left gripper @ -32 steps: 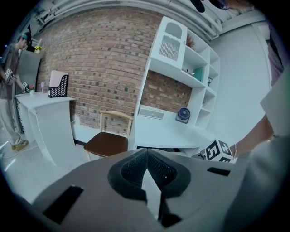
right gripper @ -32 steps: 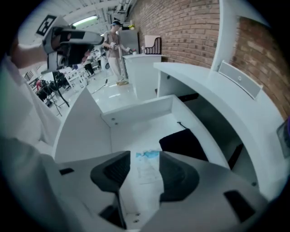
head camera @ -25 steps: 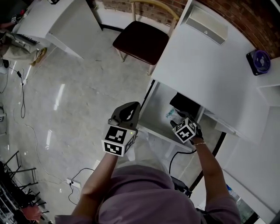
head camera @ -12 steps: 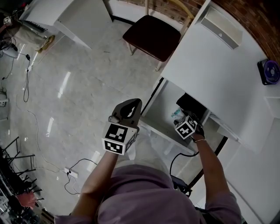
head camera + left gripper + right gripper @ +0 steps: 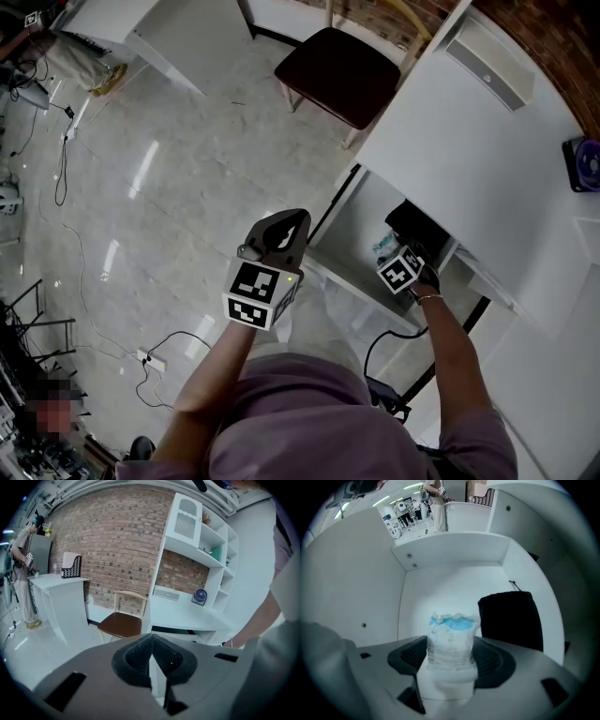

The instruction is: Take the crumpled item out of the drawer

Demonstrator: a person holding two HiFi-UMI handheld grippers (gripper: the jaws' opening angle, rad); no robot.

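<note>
The crumpled white and blue packet (image 5: 452, 634) stands upright on the floor of the open white drawer (image 5: 440, 583). My right gripper (image 5: 451, 646) reaches into that drawer. Its jaws are opening, with the packet between the two pads (image 5: 490, 660). In the head view the packet (image 5: 382, 246) shows just ahead of the right gripper (image 5: 392, 257) inside the drawer (image 5: 345, 246). My left gripper (image 5: 284, 228) hovers over the floor to the left of the drawer, shut and holding nothing. Its jaws (image 5: 151, 639) meet at the tip.
A black box-like object (image 5: 511, 618) sits in the drawer right of the packet, close to the right jaw. The white desk top (image 5: 450, 131) overhangs the drawer. A wooden chair (image 5: 337, 61) stands beyond it. Cables (image 5: 169, 352) lie on the tiled floor.
The right gripper has edged further into the drawer and closer to the packet. The left gripper has stayed about where it was.
</note>
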